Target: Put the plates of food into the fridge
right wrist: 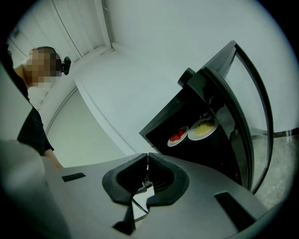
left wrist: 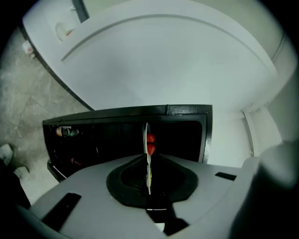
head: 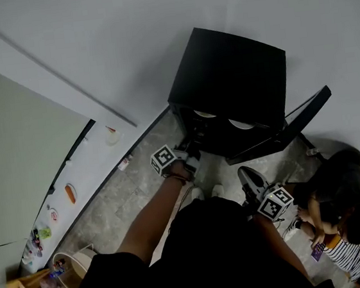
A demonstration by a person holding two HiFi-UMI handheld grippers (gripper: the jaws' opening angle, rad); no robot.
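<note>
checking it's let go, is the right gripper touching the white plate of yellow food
Apart. Right gripper view shows the right gripper shut and empty, the white plate of yellow food well ahead inside the black fridge.

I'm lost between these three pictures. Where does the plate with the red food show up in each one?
Head view: plate with red food, probably the left white sliver in the fridge.
Left gripper view: centre, edge-on, between the left tongs.
Right gripper view: right of centre, beside the yellow-food plate.
Shared landmark: the black fridge.
</note>
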